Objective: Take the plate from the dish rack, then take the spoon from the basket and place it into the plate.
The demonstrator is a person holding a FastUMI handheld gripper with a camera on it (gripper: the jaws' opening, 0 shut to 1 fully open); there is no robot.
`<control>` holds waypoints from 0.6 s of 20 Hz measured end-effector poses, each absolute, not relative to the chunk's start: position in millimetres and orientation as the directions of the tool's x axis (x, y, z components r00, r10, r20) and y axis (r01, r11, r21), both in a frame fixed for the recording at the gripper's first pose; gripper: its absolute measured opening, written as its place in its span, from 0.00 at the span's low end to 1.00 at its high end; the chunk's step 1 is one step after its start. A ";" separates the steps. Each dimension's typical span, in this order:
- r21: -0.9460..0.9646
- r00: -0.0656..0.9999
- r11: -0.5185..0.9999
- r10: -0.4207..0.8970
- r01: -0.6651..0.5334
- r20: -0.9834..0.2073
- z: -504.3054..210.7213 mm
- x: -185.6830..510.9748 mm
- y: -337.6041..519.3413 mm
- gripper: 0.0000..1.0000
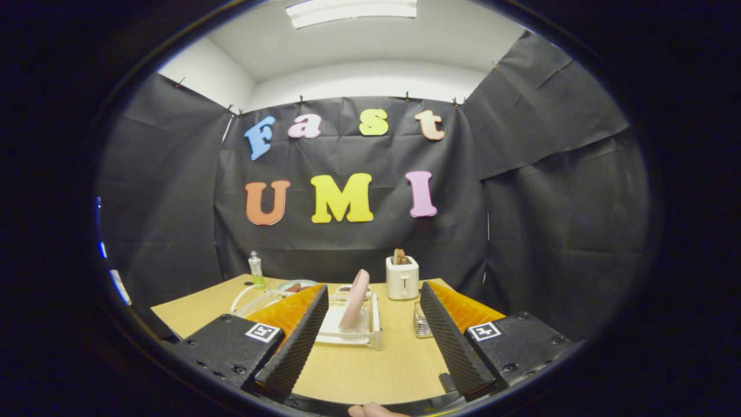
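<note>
A pink plate (355, 307) stands on edge in a white dish rack (354, 334) on the wooden table, beyond my fingers and between their lines. My gripper (373, 301) is open, held back from the rack with nothing between the fingers. A small wire basket (422, 325) sits to the right of the rack, partly hidden behind my right finger (448, 341); I cannot make out the spoon in it. My left finger (298, 341) covers the rack's left side.
A white toaster (402, 278) with bread in it stands at the back of the table (370, 370). A small bottle (255, 270) and a dish (296, 285) sit at the back left. A fingertip of a hand (370, 410) shows at the table's near edge.
</note>
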State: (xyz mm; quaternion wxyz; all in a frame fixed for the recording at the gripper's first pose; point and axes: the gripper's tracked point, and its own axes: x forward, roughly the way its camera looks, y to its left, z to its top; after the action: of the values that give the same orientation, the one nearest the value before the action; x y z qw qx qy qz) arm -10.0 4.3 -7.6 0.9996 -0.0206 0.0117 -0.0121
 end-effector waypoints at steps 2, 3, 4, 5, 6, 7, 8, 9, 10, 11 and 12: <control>-0.048 0.999 0.998 -0.040 0.038 -0.035 -9.3 -5.0 1.9 1.00; -0.053 0.997 0.997 -0.050 0.047 -0.054 -12.3 -3.5 -0.1 1.00; -0.062 0.996 0.997 -0.056 0.051 -0.076 -17.7 -1.7 -0.9 1.00; -0.064 0.994 0.996 -0.061 0.055 -0.090 -18.9 0.1 -0.3 1.00; -0.061 0.993 0.996 -0.064 0.058 -0.097 -18.4 2.8 -0.5 1.00; -0.063 0.992 0.996 -0.066 0.059 -0.106 -17.8 7.6 0.9 1.00; -0.066 0.991 0.996 -0.065 0.057 -0.115 -18.5 13.4 2.1 1.00; -0.070 0.990 0.996 -0.067 0.059 -0.125 -17.7 19.9 3.7 1.00; -0.076 0.988 0.995 -0.070 0.060 -0.137 -17.4 28.2 4.1 1.00; -0.081 0.987 0.995 -0.069 0.058 -0.147 -15.1 36.0 6.0 1.00; -0.084 0.986 0.995 -0.065 0.053 -0.153 -12.6 45.0 8.9 1.00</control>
State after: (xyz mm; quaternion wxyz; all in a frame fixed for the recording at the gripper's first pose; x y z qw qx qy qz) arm 45.0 8.9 -12.6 0.9957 -0.0401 0.0782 -0.0297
